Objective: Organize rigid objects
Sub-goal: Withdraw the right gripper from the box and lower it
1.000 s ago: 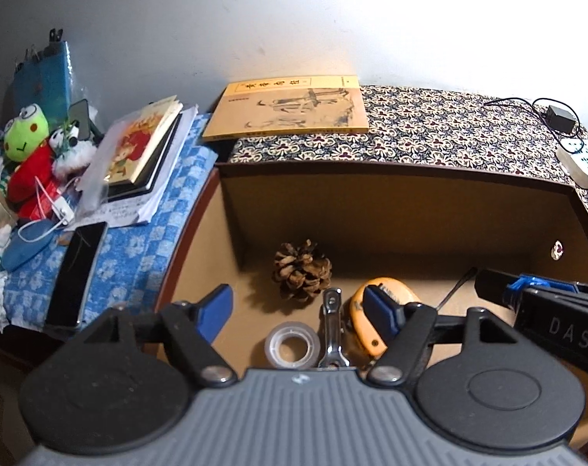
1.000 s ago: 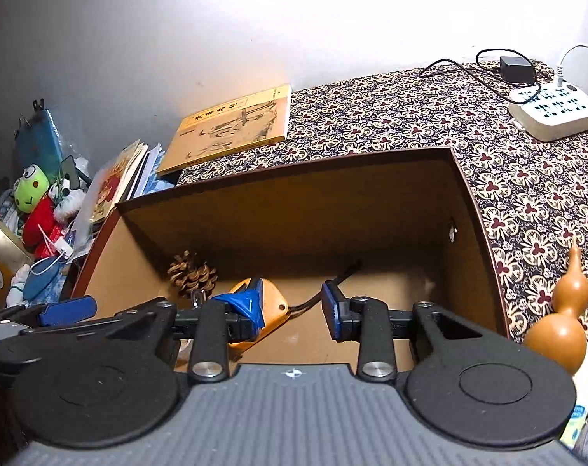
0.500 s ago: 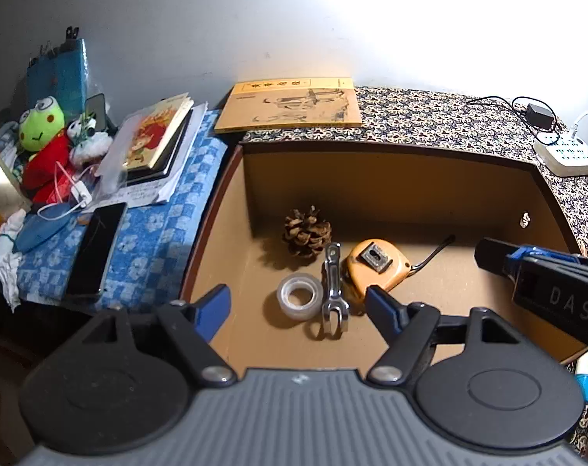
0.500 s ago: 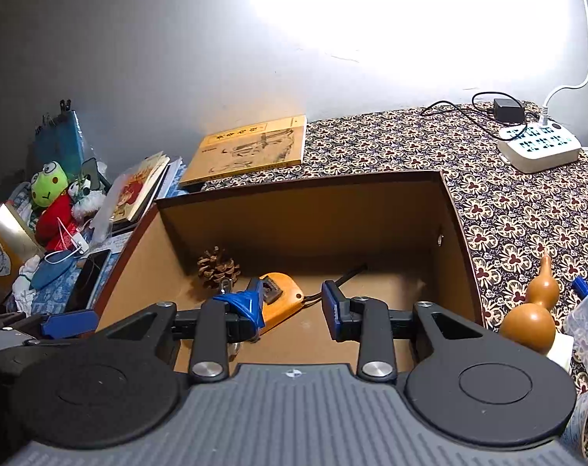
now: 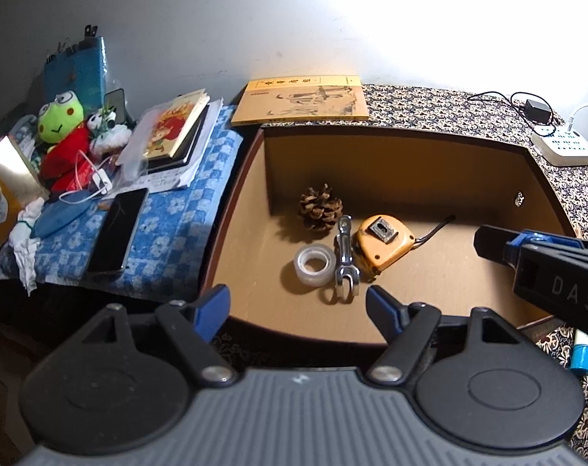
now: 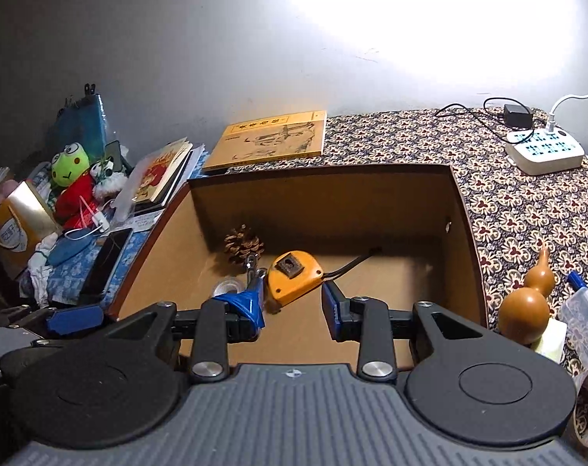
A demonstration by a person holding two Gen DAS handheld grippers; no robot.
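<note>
The left gripper [image 5: 297, 305] stands wide open and empty over the near rim of the brown box [image 5: 391, 136], where tape roll [image 5: 314, 264], pine cone [image 5: 320, 206], metal clamp [image 5: 346, 258] and orange tape measure [image 5: 383, 244] lie clustered together. The right gripper [image 6: 292, 305] is parted too, gripping nothing. The gourd [image 6: 527, 303] outside the box looks round and tippy — a loose pinch could roll it off the table.

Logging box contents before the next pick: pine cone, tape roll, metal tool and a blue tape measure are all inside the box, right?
Not quite: the tape measure is orange, not blue, as the left wrist view shows. The pine cone, tape roll and metal tool are inside the box.
</note>
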